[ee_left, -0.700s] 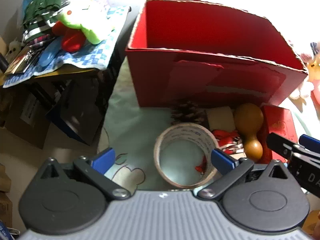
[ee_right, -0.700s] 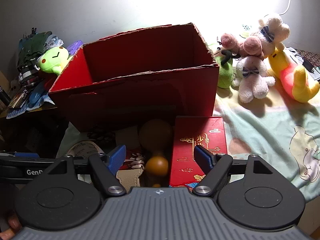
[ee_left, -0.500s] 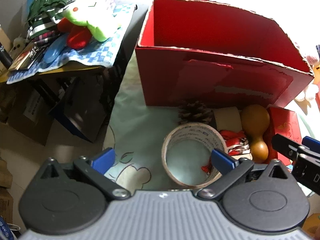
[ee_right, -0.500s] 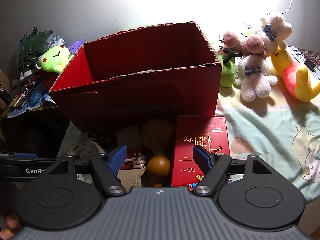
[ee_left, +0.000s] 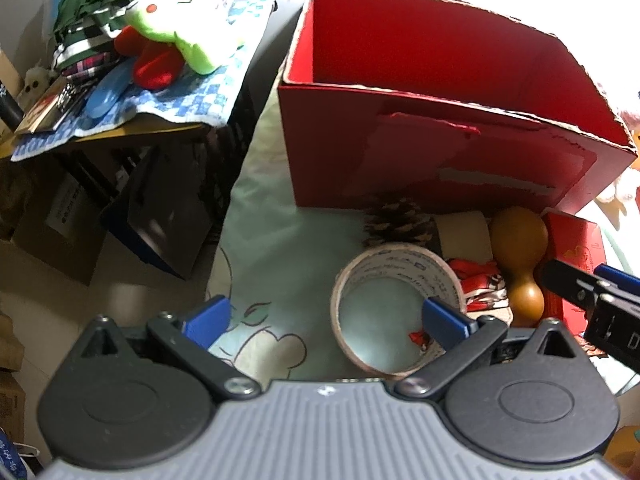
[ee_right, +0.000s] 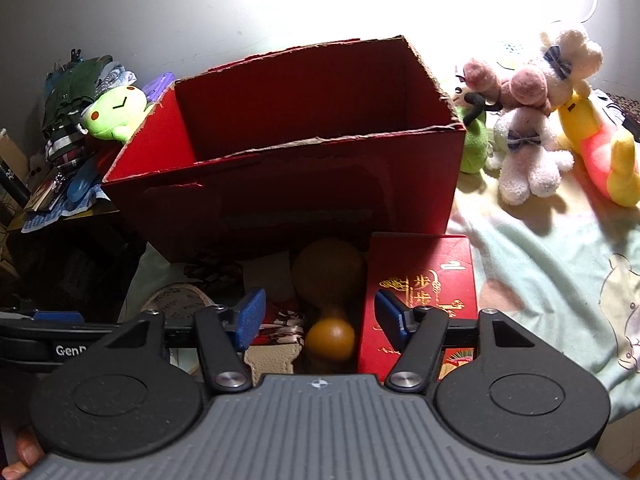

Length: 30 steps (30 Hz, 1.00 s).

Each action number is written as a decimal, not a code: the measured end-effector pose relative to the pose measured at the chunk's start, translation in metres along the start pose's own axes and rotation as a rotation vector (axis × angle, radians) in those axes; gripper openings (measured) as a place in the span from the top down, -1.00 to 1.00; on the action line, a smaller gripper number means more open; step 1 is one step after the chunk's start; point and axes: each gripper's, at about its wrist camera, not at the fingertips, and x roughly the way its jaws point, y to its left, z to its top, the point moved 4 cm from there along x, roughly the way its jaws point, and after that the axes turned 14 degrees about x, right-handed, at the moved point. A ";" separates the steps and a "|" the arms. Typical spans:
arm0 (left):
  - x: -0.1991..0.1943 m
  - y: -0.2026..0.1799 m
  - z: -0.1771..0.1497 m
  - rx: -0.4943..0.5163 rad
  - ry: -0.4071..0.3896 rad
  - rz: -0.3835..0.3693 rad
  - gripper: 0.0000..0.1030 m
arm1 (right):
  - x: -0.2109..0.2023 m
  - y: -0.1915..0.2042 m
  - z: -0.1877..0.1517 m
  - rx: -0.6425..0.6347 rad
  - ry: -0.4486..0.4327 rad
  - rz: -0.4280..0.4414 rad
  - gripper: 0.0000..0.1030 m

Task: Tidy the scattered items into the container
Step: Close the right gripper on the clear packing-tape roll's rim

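Right wrist view shows the right hand-held gripper (ee_right: 318, 316) spread, nothing pinched, straddling the gourd (ee_right: 329, 300) lying just before the red box (ee_right: 304, 184). Left hand-held gripper (ee_left: 326, 318) gapes wide beside the tape roll (ee_left: 396, 308). Best to close on the gourd's narrow waist, then lift clear of the box's rim.

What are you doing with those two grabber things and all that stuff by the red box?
A person is tidying little things into the red box, holding a grabber in each hand. Nothing is picked up yet. The left gripper is wide open over the roll of tape, one finger inside the ring. The right gripper is open around the brown gourd, not squeezing it. A pine cone and a red packet wait beside the box.
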 end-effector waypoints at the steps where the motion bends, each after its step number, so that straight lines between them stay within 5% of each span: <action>1: 0.000 0.001 -0.001 0.001 0.005 -0.003 -0.96 | -0.001 0.001 -0.001 -0.005 -0.005 0.008 -0.23; 6: 0.003 0.010 -0.014 0.007 0.035 -0.025 -0.78 | 0.004 0.012 -0.001 -0.030 0.006 0.065 -0.09; 10: 0.015 0.018 -0.020 -0.028 0.096 -0.083 -0.38 | 0.016 0.025 -0.003 -0.059 0.066 0.111 0.12; 18: 0.018 0.018 -0.015 0.006 0.079 -0.098 -0.21 | 0.031 0.064 -0.014 -0.200 0.134 0.167 0.17; 23: 0.032 0.016 -0.016 0.020 0.122 -0.196 0.26 | 0.050 0.068 -0.020 -0.211 0.208 0.120 0.22; 26: 0.038 0.013 -0.015 0.020 0.121 -0.249 0.54 | 0.058 0.066 -0.023 -0.193 0.263 0.108 0.44; 30: 0.037 0.007 -0.011 0.037 0.094 -0.273 0.63 | 0.053 0.065 -0.028 -0.188 0.296 0.129 0.75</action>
